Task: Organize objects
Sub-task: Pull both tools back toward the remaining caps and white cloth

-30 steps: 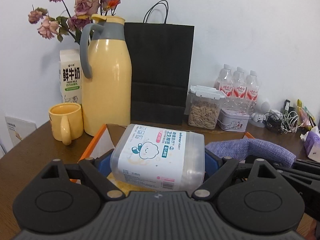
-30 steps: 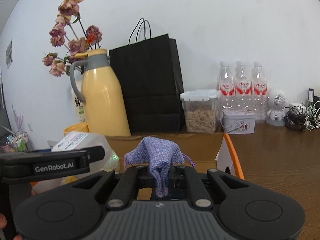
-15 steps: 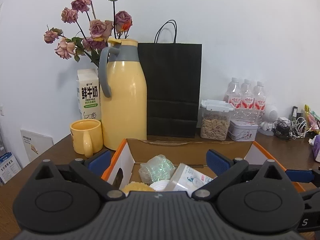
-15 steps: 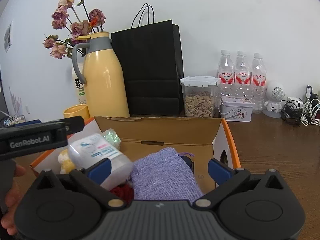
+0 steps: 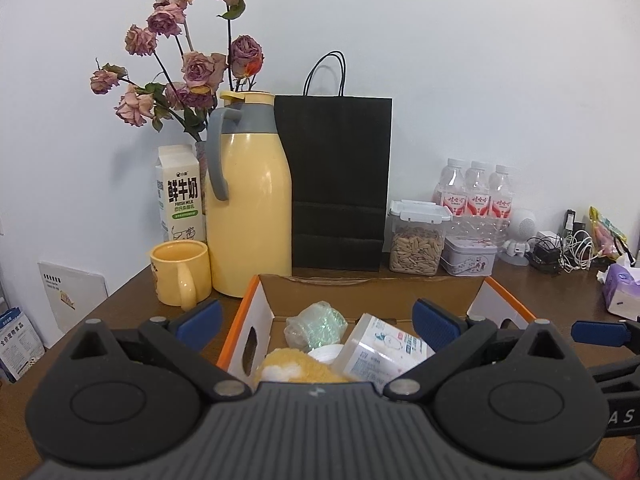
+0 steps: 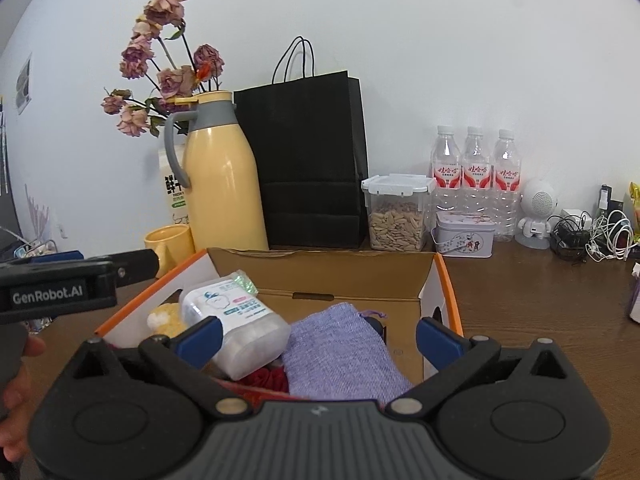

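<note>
Brown wooden table (image 5: 120, 304) against a white wall (image 5: 460, 40) held a yellow thermos (image 5: 252, 216), black paper bag (image 5: 340, 184) and open cardboard box (image 6: 328, 268). Cotton swab box (image 6: 236, 324) and purple pouch (image 6: 340, 356) lay inside, released since a second earlier. Left gripper (image 5: 316, 316) and right gripper (image 6: 316, 332) jaws stood wide apart, empty.

Bright even indoor light, soft shadows, sharp focus, fisheye bending and dark corners at edges

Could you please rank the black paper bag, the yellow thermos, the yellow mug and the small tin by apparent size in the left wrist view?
1. black paper bag
2. yellow thermos
3. yellow mug
4. small tin, close to the mug and farther away, so unsure.
</note>
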`<state>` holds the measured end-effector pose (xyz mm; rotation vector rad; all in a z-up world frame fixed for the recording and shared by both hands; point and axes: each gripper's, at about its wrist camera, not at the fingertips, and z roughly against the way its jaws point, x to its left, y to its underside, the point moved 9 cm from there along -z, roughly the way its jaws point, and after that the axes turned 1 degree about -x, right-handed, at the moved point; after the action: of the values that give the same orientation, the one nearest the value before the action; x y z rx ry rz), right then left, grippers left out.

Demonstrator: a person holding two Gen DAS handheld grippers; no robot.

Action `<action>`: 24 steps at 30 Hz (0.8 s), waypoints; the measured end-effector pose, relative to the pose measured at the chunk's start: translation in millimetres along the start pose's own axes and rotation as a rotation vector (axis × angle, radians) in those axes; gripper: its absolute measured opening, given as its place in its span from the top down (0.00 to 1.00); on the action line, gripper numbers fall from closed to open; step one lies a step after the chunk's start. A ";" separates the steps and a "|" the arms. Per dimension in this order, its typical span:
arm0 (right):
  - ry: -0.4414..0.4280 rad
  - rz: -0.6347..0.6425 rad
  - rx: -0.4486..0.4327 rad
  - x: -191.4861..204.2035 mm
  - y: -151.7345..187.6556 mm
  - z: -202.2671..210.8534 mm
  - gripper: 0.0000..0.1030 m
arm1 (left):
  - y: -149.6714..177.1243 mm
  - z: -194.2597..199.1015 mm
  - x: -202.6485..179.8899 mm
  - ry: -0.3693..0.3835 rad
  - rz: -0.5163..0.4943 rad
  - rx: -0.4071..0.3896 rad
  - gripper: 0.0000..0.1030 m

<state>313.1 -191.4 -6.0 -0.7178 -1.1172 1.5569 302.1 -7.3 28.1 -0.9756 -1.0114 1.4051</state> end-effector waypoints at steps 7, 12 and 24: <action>-0.001 0.009 0.007 3.4 6.9 26.7 0.00 | 7.0 22.9 10.1 0.004 -0.005 0.031 0.00; -0.001 0.013 0.023 4.7 15.8 43.1 0.00 | 20.3 36.4 18.3 0.003 -0.014 0.067 0.00; -0.019 0.005 0.105 2.7 59.6 56.9 0.00 | 56.1 55.3 41.4 -0.027 -0.018 0.149 0.00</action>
<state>238.9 -206.9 -38.5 -0.6371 -1.0402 1.6168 230.1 28.6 -9.8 -0.8384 -0.9188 1.4598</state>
